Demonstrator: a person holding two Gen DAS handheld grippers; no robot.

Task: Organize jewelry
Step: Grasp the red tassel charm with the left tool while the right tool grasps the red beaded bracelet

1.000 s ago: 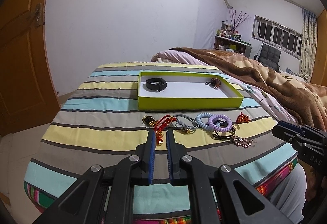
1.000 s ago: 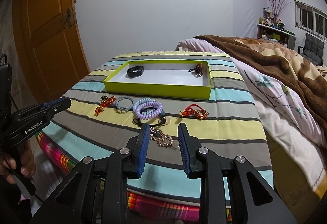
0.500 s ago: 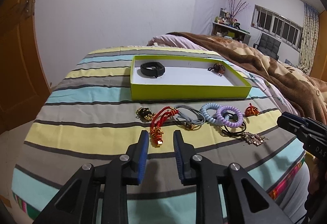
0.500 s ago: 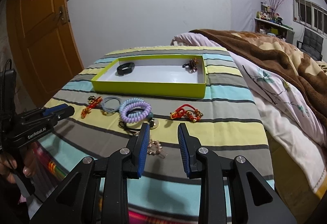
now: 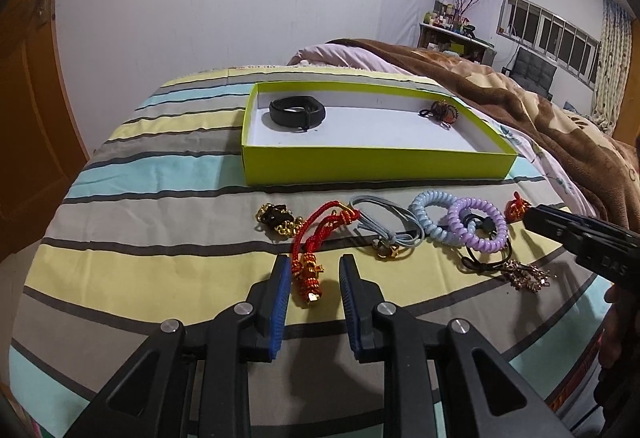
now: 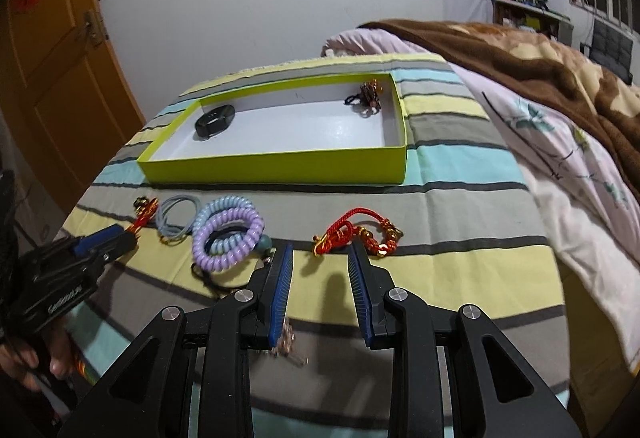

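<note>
A lime-green tray (image 5: 376, 168) (image 6: 280, 168) lies on the striped bed and holds a black band (image 5: 297, 113) and a dark beaded piece (image 5: 441, 112). In front lies a row of jewelry. My left gripper (image 5: 311, 268) is open, its jaws on either side of the gold end of a red cord bracelet (image 5: 316, 238). My right gripper (image 6: 320, 256) is open, just short of a red and gold bracelet (image 6: 356, 234). Blue (image 5: 430, 214) and purple (image 5: 478, 224) coil ties, a grey tie (image 5: 384, 222), a gold chain (image 5: 276, 220) and a bronze charm (image 5: 528, 274) lie nearby.
A brown blanket (image 6: 520, 66) and a floral sheet (image 6: 560, 166) cover the bed to the right. An orange door (image 6: 52, 70) stands at the left. The bed's near edge drops off just below both grippers.
Both grippers have moved forward and down toward the row of jewelry. The left jaws have opened wider and now flank the red cord bracelet's gold end. The right gripper has passed over the bronze charm.
</note>
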